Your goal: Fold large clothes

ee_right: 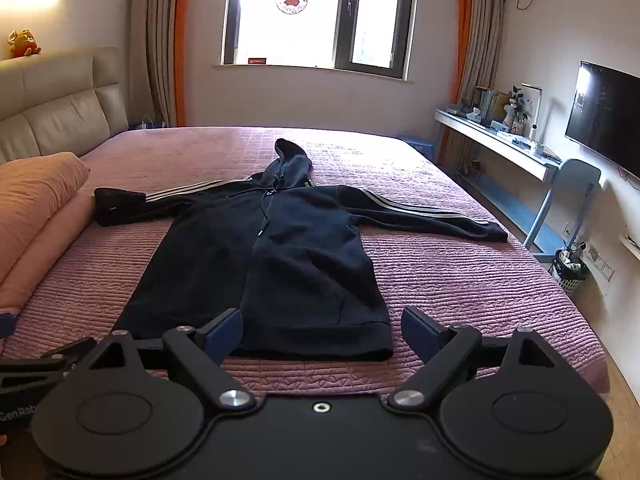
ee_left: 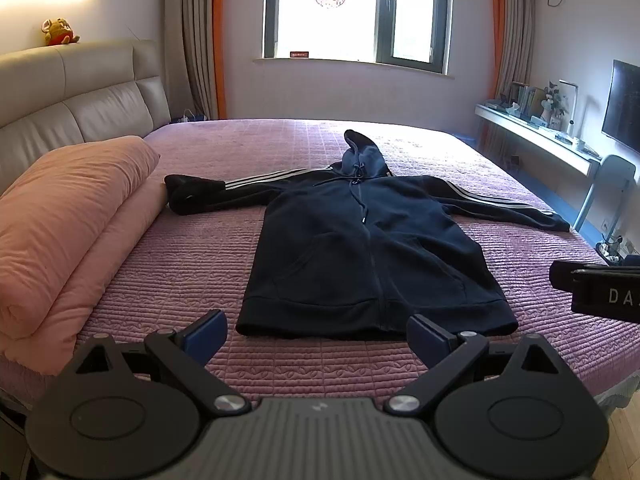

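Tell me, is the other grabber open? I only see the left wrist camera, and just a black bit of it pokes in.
Observer: Yes. The right gripper is open and holds nothing.
Operator: What is in front of it?
Observer: The hoodie. The right corner of its hem lies on the bedspread, between the fingers in that view.
Operator: Is anything on the floor over there?
Observer: A white mesh bin stands by the wall, near the blue chair.
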Motion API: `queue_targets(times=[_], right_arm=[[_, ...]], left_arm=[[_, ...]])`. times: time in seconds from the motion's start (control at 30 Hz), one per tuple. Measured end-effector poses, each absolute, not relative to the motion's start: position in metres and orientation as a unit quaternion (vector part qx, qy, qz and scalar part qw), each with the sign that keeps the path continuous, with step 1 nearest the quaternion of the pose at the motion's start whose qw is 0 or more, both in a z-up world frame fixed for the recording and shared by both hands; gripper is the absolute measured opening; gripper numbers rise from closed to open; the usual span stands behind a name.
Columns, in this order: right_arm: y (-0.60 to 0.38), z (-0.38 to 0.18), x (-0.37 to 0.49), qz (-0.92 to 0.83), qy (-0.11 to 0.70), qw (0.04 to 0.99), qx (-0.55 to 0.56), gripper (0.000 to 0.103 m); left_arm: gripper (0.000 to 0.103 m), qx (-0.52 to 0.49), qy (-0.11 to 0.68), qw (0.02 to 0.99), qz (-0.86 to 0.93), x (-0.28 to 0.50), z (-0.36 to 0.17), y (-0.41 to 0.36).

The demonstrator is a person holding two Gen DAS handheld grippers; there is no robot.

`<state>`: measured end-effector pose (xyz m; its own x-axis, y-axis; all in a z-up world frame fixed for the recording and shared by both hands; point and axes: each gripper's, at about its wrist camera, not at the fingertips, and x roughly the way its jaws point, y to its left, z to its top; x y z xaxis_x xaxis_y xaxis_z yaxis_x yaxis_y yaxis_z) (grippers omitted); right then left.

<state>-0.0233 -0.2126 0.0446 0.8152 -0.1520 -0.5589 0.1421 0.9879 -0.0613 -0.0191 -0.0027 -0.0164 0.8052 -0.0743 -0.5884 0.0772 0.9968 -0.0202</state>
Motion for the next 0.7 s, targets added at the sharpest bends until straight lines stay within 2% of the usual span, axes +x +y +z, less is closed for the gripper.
queue_targets(times=[0.7], right_arm=[[-0.2094, 0.0395, -0.0243, -0.071, 0.302, 0.950, -0.008, 0.102]], left_arm=[[0.098, -0.006, 0.315, 0.948, -0.037, -0.0191, -0.0207, 0.0007]])
